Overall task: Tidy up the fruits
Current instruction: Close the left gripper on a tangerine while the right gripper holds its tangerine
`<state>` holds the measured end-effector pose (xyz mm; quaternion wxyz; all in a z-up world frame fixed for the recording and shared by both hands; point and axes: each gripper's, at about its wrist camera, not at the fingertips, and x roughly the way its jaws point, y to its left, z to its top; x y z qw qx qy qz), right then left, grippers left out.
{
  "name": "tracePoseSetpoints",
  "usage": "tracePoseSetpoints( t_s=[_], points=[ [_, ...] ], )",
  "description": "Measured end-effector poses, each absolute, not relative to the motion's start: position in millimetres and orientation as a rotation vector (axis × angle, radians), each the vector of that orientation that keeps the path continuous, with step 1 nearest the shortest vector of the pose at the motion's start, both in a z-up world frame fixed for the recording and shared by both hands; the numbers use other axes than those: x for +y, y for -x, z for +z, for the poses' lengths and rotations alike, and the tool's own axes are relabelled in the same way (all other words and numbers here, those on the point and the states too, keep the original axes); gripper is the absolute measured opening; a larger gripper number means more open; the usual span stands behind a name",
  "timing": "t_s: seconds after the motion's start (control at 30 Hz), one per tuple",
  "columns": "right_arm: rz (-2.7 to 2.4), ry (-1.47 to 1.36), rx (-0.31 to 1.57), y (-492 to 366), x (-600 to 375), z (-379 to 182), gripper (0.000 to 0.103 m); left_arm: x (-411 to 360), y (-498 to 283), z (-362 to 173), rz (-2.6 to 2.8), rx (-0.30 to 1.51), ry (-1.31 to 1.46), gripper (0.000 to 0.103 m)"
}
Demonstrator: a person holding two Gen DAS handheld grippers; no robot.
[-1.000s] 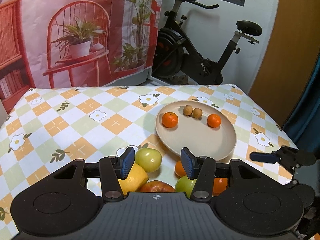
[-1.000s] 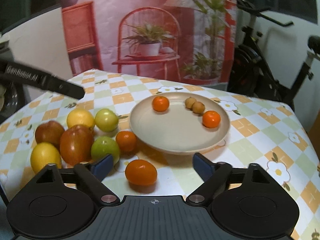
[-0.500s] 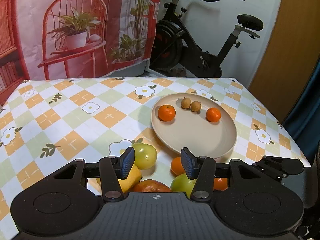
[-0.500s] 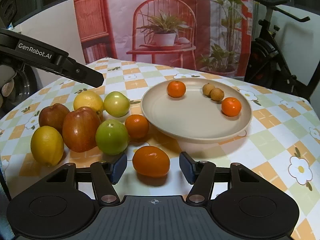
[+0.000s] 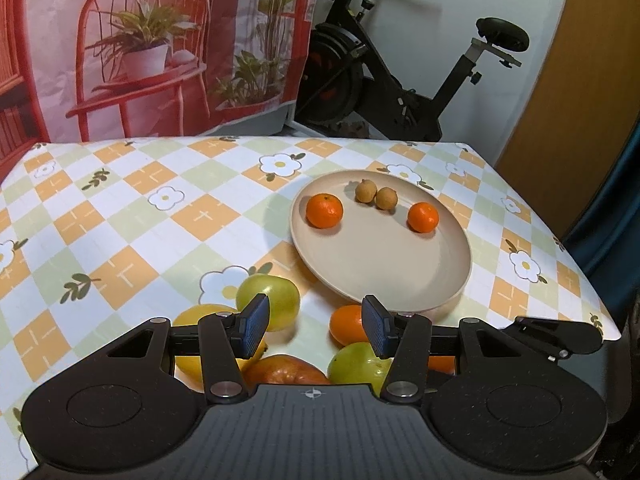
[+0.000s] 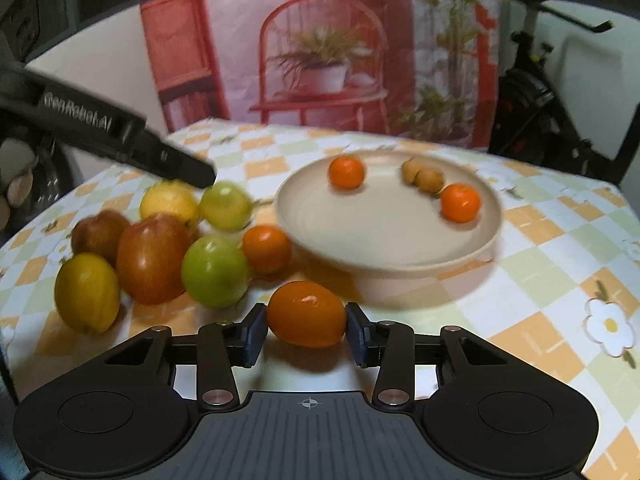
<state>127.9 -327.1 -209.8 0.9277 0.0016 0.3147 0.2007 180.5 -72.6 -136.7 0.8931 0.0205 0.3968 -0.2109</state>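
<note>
My right gripper (image 6: pixel 306 330) is shut on an oval orange (image 6: pixel 306 313), with both pads against its sides, just in front of the beige plate (image 6: pixel 320 216). The plate holds two small oranges (image 6: pixel 346 172) and two brown longans (image 6: pixel 424 176). My left gripper (image 5: pixel 316 326) is open and empty, hovering above the fruit pile left of the plate (image 5: pixel 400 264). The pile holds green apples (image 6: pixel 215 270), red apples (image 6: pixel 152 258), lemons (image 6: pixel 86 292) and a small orange (image 6: pixel 267 249).
The checked tablecloth (image 5: pixel 120 216) covers the table, whose right edge (image 5: pixel 560 240) drops off near a dark curtain. An exercise bike (image 5: pixel 400 80) and a printed backdrop (image 5: pixel 140 48) stand behind. The left gripper's body (image 6: pixel 104 128) reaches over the pile in the right wrist view.
My right gripper moved forward around the oval orange and closed its jaws on it. My left gripper rose slightly and stayed open.
</note>
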Motion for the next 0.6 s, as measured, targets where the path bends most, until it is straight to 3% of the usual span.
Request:
tracePoseSetpoints(
  t_s=[0.6],
  points=[
    [0.285, -0.151, 0.584, -129.3, -365.1, -209.9, 0.039, -105.7, -208.5, -167.0, -0.527, 0.983, -0.080, 0.053]
  ],
)
